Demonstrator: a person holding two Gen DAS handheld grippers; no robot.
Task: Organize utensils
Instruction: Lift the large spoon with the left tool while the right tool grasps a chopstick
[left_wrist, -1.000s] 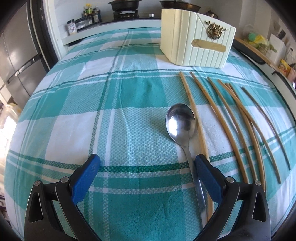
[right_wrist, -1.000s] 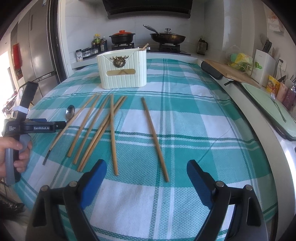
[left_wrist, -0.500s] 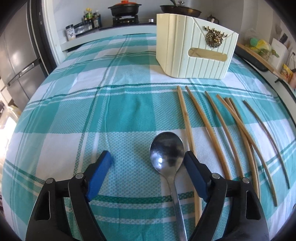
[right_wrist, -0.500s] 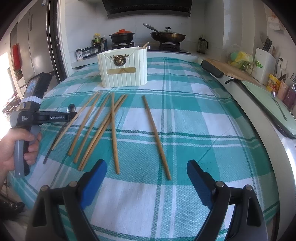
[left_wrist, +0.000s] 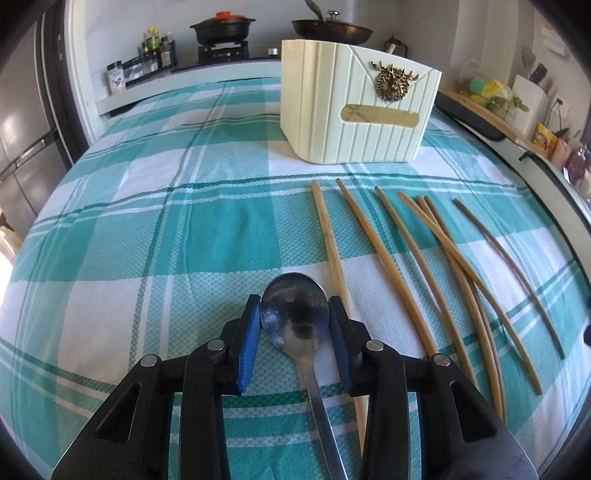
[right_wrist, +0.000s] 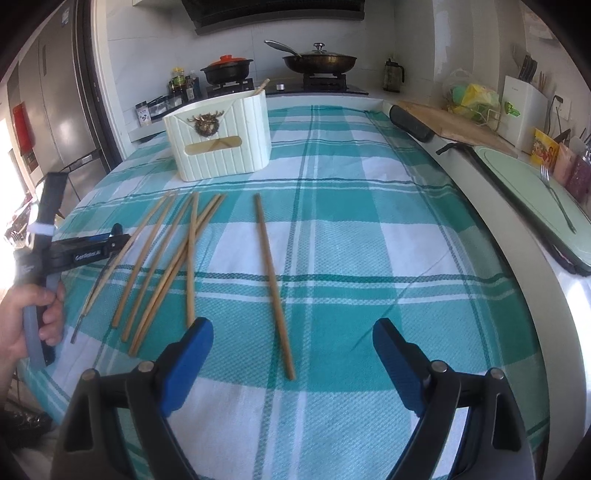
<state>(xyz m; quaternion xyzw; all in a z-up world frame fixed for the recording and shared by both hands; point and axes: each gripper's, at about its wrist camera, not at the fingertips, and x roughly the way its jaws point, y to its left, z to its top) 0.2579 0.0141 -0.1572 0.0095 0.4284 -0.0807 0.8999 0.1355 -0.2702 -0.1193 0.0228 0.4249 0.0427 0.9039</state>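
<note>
A metal spoon (left_wrist: 294, 317) lies on the teal checked cloth. My left gripper (left_wrist: 294, 325) is shut on the spoon's bowl, blue pads against both sides. Several wooden chopsticks (left_wrist: 424, 266) lie fanned out to its right. A cream utensil holder (left_wrist: 354, 110) with a gold deer ornament stands at the back. In the right wrist view my right gripper (right_wrist: 291, 354) is open and empty above the cloth, beside a lone chopstick (right_wrist: 273, 280). The chopstick group (right_wrist: 173, 258), the holder (right_wrist: 218, 136) and the left gripper (right_wrist: 110, 240) show at the left.
A stove with a pot (right_wrist: 227, 72) and a pan (right_wrist: 319, 61) stands behind the table. A fridge (right_wrist: 55, 110) is at the left. A counter with a green board and fork (right_wrist: 554, 199) runs along the right edge.
My left gripper has moved forward along the spoon and closed on its bowl. The right gripper has stayed open and still.
</note>
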